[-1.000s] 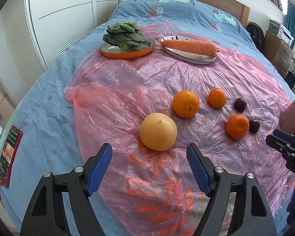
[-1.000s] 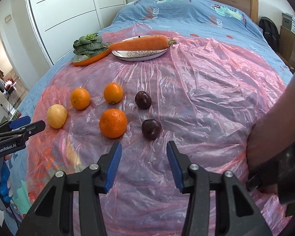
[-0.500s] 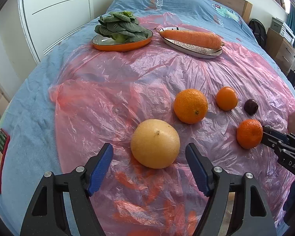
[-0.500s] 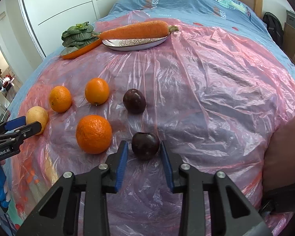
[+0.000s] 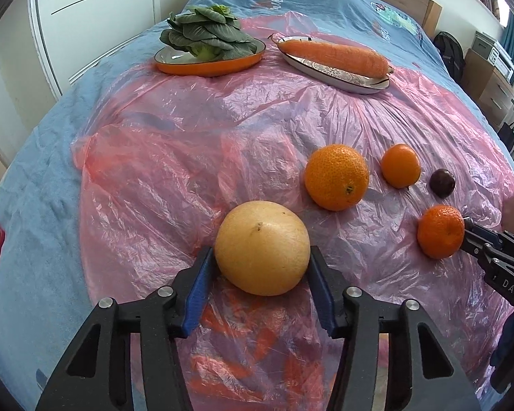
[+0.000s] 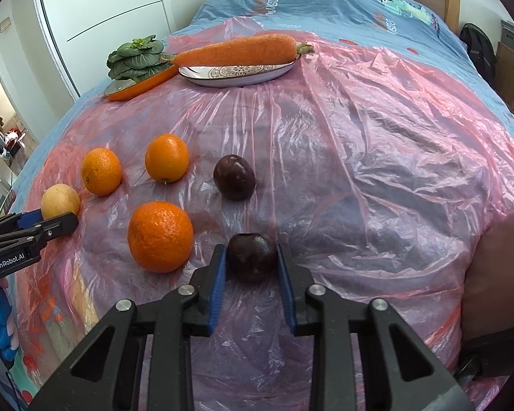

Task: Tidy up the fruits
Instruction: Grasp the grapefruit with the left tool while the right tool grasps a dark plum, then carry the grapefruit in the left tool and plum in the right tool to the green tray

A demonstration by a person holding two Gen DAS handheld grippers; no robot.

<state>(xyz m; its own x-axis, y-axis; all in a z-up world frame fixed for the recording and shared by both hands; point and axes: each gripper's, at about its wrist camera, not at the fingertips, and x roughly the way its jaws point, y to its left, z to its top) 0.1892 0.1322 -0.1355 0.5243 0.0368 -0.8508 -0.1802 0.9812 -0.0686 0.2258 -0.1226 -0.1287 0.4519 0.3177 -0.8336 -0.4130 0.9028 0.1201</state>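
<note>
Since half a second ago the left gripper (image 5: pixel 260 267) has narrowed from wide apart to both pads against the yellow grapefruit (image 5: pixel 262 247), near the bed's (image 5: pixel 41 178) foot edge on the pink plastic sheet (image 5: pixel 174 144). The right gripper (image 6: pixel 252 262) has likewise closed onto the near plum (image 6: pixel 252 256). Three oranges (image 6: pixel 160 235) and a second plum (image 6: pixel 234 176) lie between. Beyond, the greens dish (image 5: pixel 209 65) and carrot plate (image 5: pixel 335 73) sit toward the headboard.
</note>
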